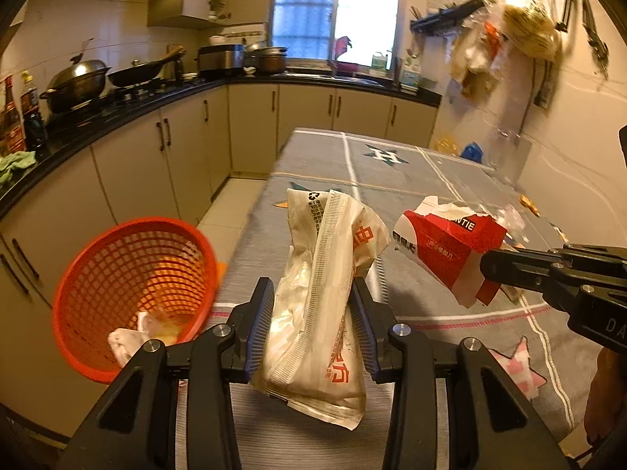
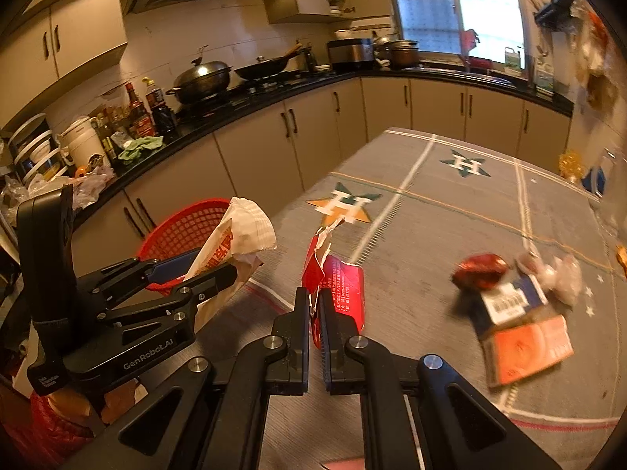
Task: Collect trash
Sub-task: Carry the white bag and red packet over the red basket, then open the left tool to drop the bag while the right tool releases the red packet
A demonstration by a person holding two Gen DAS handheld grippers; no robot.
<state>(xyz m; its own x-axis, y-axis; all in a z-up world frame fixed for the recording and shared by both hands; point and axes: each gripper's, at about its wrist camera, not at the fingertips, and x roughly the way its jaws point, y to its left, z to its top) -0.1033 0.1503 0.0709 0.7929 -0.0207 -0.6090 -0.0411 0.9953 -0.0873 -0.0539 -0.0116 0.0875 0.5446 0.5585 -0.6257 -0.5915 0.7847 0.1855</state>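
My left gripper (image 1: 313,293) is shut on a crumpled white wrapper (image 1: 325,293) with orange print, held above the table's left edge. An orange mesh basket (image 1: 133,293) stands just left of it, with scraps of paper inside. My right gripper (image 2: 313,301) is shut on a torn red carton (image 2: 341,286) and holds it over the grey tablecloth (image 2: 431,215). In the left wrist view the right gripper (image 1: 490,270) comes in from the right with the red carton (image 1: 450,250). In the right wrist view the left gripper (image 2: 211,270) holds the wrapper (image 2: 243,235) by the basket (image 2: 180,231).
More trash lies on the table at the right: a red foil wrapper (image 2: 478,270), a dark packet with a barcode (image 2: 509,301), an orange packet (image 2: 529,344) and clear plastic (image 2: 560,274). A black counter (image 2: 243,109) with pots and bottles runs along the left and back.
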